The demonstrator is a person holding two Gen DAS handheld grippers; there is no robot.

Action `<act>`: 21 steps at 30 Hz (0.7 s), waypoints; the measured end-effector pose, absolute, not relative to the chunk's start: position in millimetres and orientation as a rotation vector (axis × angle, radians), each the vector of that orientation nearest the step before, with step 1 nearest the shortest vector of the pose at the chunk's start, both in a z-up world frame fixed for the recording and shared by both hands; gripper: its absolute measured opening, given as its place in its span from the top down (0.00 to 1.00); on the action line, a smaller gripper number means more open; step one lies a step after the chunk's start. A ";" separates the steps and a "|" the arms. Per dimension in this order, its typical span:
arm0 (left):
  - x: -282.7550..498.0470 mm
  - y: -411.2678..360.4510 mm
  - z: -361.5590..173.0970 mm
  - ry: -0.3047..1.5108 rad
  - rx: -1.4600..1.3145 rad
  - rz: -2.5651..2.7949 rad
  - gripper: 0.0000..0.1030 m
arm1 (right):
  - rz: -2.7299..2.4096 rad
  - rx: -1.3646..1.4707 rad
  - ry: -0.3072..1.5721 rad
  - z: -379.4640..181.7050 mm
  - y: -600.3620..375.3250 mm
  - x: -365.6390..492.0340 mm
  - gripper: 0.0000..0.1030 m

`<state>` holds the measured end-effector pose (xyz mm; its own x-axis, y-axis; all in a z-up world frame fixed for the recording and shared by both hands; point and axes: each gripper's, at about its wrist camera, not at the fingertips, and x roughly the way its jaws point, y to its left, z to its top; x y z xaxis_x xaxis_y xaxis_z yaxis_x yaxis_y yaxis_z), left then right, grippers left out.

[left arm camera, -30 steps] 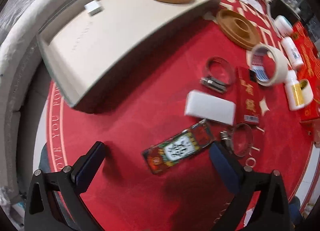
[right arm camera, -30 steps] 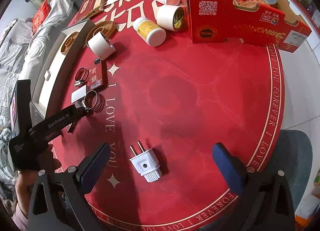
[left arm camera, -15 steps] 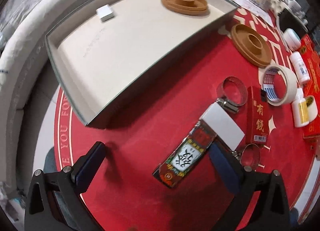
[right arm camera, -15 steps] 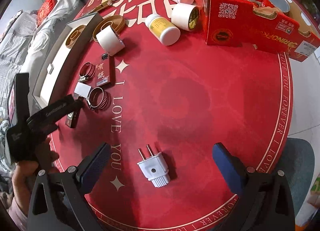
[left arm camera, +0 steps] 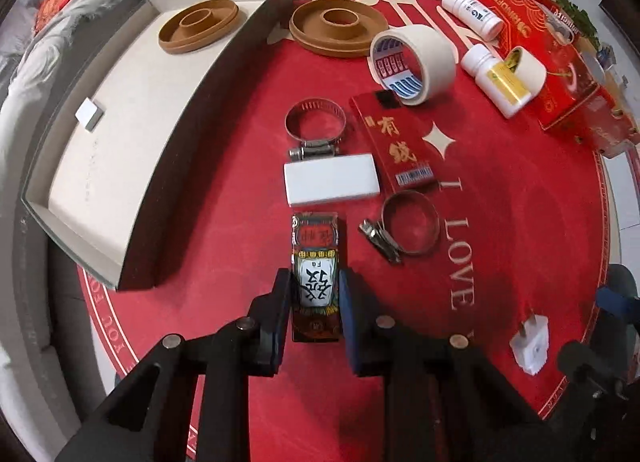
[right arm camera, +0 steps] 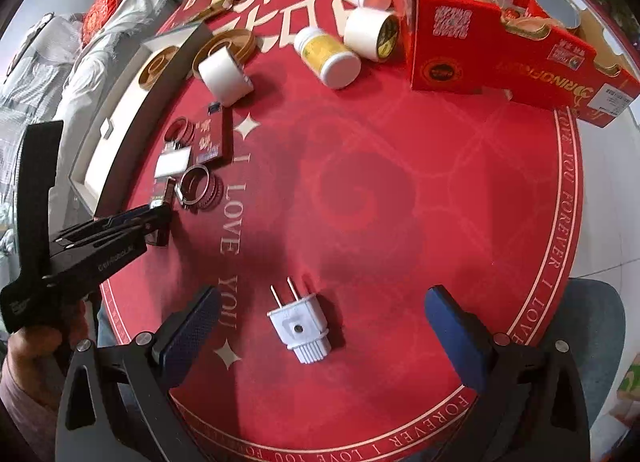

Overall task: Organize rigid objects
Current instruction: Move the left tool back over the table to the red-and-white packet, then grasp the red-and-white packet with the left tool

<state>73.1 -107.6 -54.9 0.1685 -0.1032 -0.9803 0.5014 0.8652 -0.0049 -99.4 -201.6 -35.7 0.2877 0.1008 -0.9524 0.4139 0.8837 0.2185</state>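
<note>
Red-and-black card pack lay on the bench just beside the tray, pinched between the left tongs, which had stood spread half a second before. Only one brown dish and a white block sat in the tray; clamps, tape, bottles and plug remained out. Right tongs hung spread over the plug.

Left gripper points steeply down, both pads clamped on sides of flat patterned tag, one pad on each long edge. In right wrist view, bare hand at near left grips its black handle. Right gripper also points steeply down, jaws spread wide, pads well apart, nothing touching them.
</note>
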 end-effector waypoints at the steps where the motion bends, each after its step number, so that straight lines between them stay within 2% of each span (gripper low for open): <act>1: 70.7 -105.4 -53.9 1.347 0.335 -0.434 0.75 | -0.215 0.468 1.283 -36.9 -200.1 -99.9 0.01; 15: 26.4 -15.0 -32.8 1.308 0.228 -0.386 0.75 | -0.155 0.293 1.440 -75.0 -159.2 -82.5 0.01; 21: 13.6 -4.0 -36.7 1.299 0.237 -0.373 0.75 | -0.186 0.155 1.475 -86.4 -142.4 -77.5 0.00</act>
<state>13.6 -4.0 -36.7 0.2208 -0.1352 -0.9659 0.3981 0.9166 -0.0373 -77.5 -142.4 -86.4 0.0855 -0.0295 -0.9959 0.2182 0.9758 -0.0102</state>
